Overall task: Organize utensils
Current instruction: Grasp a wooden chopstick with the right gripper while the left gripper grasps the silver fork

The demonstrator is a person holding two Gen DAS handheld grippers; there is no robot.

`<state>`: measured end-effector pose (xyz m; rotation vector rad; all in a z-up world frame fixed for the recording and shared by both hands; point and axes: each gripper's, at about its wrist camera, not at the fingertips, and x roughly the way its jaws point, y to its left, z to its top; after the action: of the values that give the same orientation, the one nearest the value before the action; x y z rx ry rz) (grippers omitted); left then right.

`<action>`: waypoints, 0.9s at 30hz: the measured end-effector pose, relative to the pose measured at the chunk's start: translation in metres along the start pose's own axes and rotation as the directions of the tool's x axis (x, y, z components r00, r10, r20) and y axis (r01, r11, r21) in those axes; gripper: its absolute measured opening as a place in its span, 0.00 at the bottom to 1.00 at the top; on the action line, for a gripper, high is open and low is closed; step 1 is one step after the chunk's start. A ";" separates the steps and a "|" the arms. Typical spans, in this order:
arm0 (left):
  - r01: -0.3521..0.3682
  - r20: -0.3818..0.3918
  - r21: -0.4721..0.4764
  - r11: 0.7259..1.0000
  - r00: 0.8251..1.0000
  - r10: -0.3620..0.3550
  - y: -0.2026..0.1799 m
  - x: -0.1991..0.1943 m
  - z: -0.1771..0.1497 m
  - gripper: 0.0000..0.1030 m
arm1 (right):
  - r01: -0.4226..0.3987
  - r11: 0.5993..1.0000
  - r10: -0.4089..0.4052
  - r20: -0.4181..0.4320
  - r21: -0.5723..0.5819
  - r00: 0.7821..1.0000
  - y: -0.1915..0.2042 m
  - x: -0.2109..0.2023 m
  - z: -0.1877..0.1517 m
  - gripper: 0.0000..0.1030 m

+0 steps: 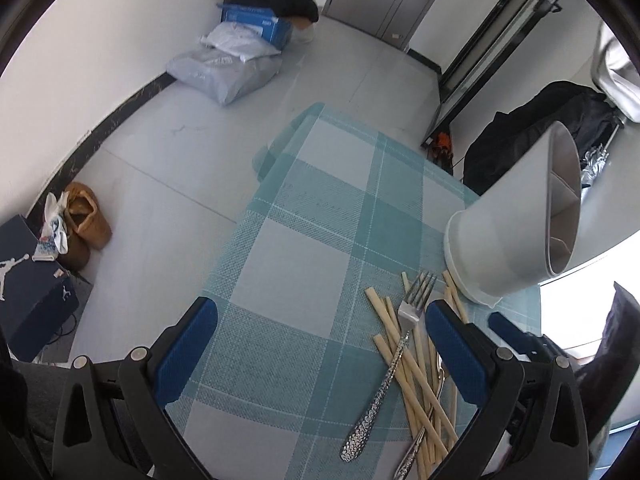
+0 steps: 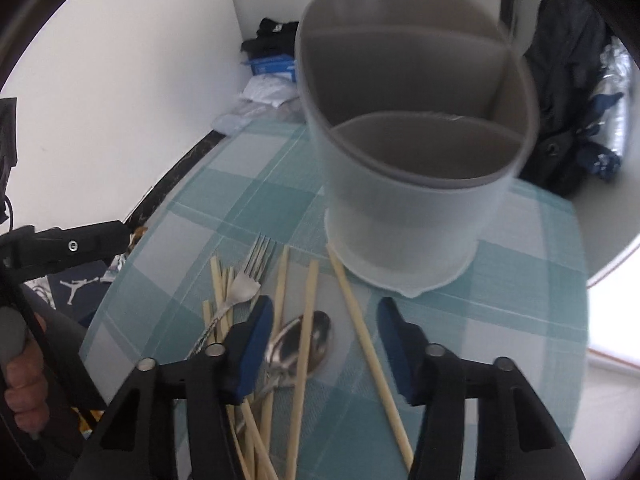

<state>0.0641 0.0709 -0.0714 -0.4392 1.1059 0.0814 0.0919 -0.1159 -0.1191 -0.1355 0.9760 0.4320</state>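
A pile of bamboo chopsticks [image 1: 418, 380], a patterned silver fork [image 1: 400, 344] and a spoon [image 2: 322, 334] lie crossed on the teal plaid tablecloth [image 1: 304, 208]. Just beyond them stands a white utensil holder [image 2: 412, 200] with three empty compartments. My left gripper [image 1: 322, 306] is wide open above the cloth, with the fork and some chopsticks near its right finger and nothing pressed. My right gripper [image 2: 325, 306] hovers low over the pile, partly open. The spoon bowl and a chopstick [image 2: 308, 320] lie between its blue pads [image 2: 256, 344], which touch neither. The fork [image 2: 248, 280] lies to its left.
The left gripper's body [image 2: 72, 246] and a hand [image 2: 20, 384] holding its handle are at the left of the right wrist view. Beyond the table's left edge are the floor, a dark shoe box [image 1: 28, 280] and brown shoes [image 1: 86, 220]. A black bag [image 1: 540, 132] sits behind the holder.
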 end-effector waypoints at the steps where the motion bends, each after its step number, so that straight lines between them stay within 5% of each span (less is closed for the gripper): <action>1: 0.000 -0.007 0.002 1.000 1.000 0.000 0.000 0.001 0.001 0.99 | -0.002 1.000 0.002 -0.006 -0.005 1.000 0.001 0.004 0.000 0.43; 17: -0.046 0.023 -0.005 0.999 0.999 0.047 0.013 0.012 0.009 0.99 | 0.057 0.994 -0.061 -0.033 -0.094 0.998 0.023 0.033 0.008 0.06; 27: -0.094 0.007 0.043 0.995 0.996 0.094 0.007 0.022 0.009 0.99 | -0.035 0.999 0.035 0.020 0.000 0.999 -0.001 0.010 0.010 0.05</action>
<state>0.0795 0.0773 -0.0895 -0.3483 1.1211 0.1411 0.1049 -0.1103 -0.1219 -0.1137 0.9603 0.4644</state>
